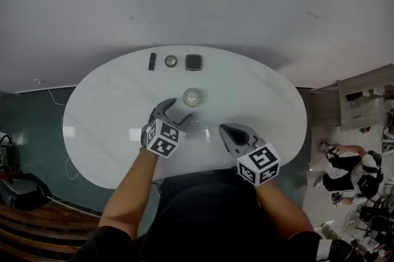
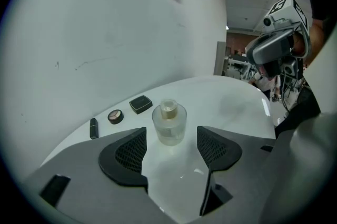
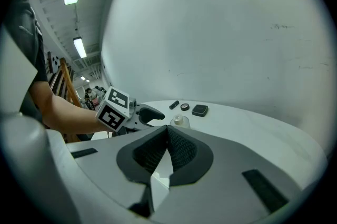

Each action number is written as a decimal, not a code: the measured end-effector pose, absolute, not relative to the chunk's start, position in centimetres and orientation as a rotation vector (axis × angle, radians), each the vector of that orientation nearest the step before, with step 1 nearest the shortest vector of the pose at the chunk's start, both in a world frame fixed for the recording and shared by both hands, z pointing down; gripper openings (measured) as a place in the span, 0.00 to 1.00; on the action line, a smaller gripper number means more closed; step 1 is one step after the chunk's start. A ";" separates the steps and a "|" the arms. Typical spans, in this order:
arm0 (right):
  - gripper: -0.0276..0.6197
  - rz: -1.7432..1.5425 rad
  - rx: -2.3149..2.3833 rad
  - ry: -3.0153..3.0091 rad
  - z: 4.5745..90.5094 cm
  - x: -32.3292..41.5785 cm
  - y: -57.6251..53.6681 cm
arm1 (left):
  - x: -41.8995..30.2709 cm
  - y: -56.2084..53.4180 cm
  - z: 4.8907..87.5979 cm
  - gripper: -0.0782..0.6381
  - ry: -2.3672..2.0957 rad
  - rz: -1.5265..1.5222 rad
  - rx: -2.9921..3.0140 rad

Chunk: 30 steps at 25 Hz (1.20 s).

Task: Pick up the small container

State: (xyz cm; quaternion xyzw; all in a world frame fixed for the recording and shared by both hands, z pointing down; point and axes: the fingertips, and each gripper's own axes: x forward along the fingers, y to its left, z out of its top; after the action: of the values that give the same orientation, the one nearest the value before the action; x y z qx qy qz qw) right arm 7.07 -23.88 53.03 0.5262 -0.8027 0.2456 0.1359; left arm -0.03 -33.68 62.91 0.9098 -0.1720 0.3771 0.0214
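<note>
The small container is a clear glass jar with a pale cap, standing upright on the white oval table. My left gripper is just short of it on the near left, open, with nothing between its fingers. In the left gripper view the container stands just beyond the gap between the two black pads, which touch nothing; the left gripper is aimed at it. My right gripper hovers over the table's near side, shut and empty. The right gripper view shows its tips pressed together, with the container farther off.
Along the table's far edge lie a black lipstick tube, a round compact and a square black compact. A white wall rises behind the table. A person sits on the floor at the right, beside a wooden cabinet.
</note>
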 end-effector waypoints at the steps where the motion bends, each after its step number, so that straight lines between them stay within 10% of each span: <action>1: 0.04 0.715 1.522 -2.326 53.1 7.3 -23.9 | 0.3 -34.0 63.4 0.54 -0.521 1.181 2.820; 30: 0.04 0.874 1.551 -2.239 56.5 13.5 -22.3 | 9.1 -37.7 68.3 0.62 -0.466 1.018 2.866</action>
State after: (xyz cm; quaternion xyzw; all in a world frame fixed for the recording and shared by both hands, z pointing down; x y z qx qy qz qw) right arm 13.53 -22.31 56.45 0.5368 -0.7751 0.3026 0.1399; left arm 9.09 -37.71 68.33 0.9309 -0.1514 0.3308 0.0322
